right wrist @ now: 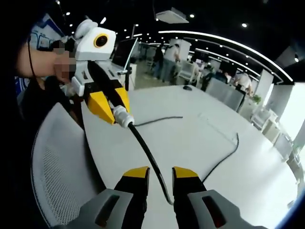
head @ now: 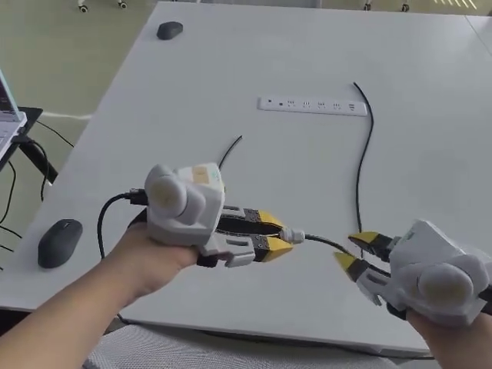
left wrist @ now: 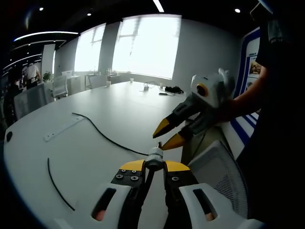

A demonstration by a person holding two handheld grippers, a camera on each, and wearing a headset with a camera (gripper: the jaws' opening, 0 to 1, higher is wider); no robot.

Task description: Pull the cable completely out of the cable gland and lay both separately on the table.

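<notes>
Pinching the cable gland (head: 292,235) at the very tips of the left gripper (head: 278,234), jaws closed down on its body, held clear of the table (head: 307,46). Straddling the cable (head: 360,177) just past the gland's outlet with the right gripper (head: 355,250): jaws parted wider than the cord, gripping nothing.

Not yet pulled out, by the look of it: leaving the gland, running through that open gap, then dropping onto the table and trailing well away from the gland, past a power strip (head: 311,105).

Likely trouble from here:
- closing off-centre and letting the cord slide through;
- pulling off the gland's axis, so binding in the seal;
- with so shallow a tip hold, twisting or popping the gland loose;
- whipping the long tail across the table once freed.
</notes>
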